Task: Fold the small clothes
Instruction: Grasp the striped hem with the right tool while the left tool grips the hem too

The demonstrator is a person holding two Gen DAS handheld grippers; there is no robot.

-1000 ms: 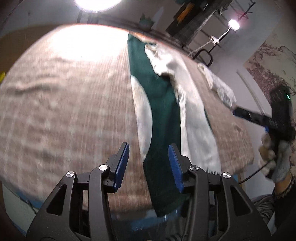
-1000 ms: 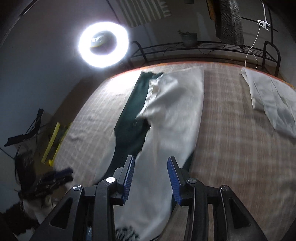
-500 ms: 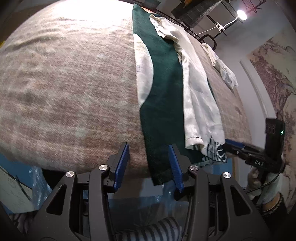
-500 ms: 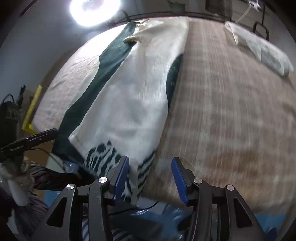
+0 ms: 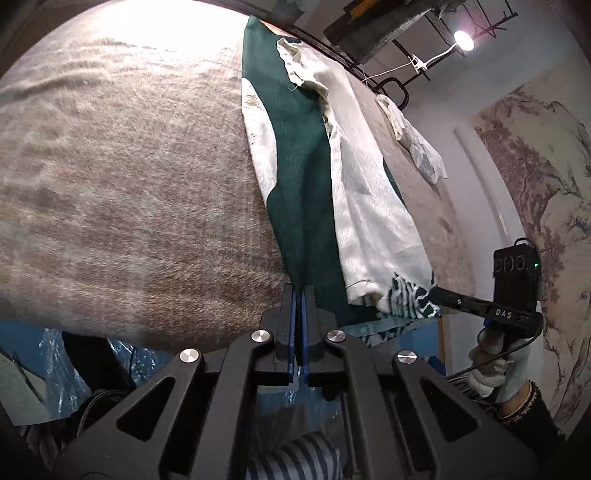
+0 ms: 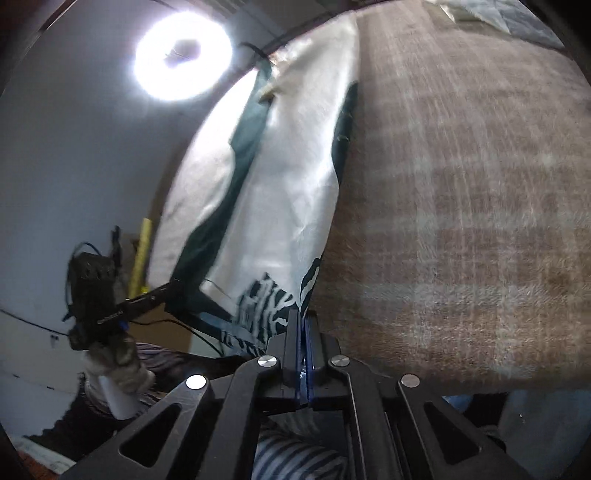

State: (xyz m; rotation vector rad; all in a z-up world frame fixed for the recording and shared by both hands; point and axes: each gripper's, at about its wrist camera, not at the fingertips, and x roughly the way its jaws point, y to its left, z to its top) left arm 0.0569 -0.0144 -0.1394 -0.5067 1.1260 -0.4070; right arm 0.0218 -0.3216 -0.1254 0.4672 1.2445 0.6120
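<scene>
A long green and white garment [image 5: 303,177] lies stretched across the brown plaid table cover [image 5: 129,184], its near end with a green zebra-like print [image 5: 406,299] at the front edge. My left gripper [image 5: 299,291] is shut on the garment's near left corner, on the green cloth. My right gripper [image 6: 303,317] is shut on the garment's near right corner [image 6: 288,229], by the print [image 6: 266,299]. Each gripper shows in the other's view: the right one [image 5: 436,295] at the print, the left one [image 6: 170,286] at the green edge.
Another pale garment [image 5: 417,144] lies at the far right of the table, also in the right wrist view [image 6: 517,18]. A ring light [image 6: 183,61] and a metal rack [image 5: 399,22] stand behind the table. Blue plastic [image 5: 62,354] hangs below the front edge.
Both grippers went from open to shut on the garment's near corners at the table's front edge. Both dropped lower and closer to that edge.
</scene>
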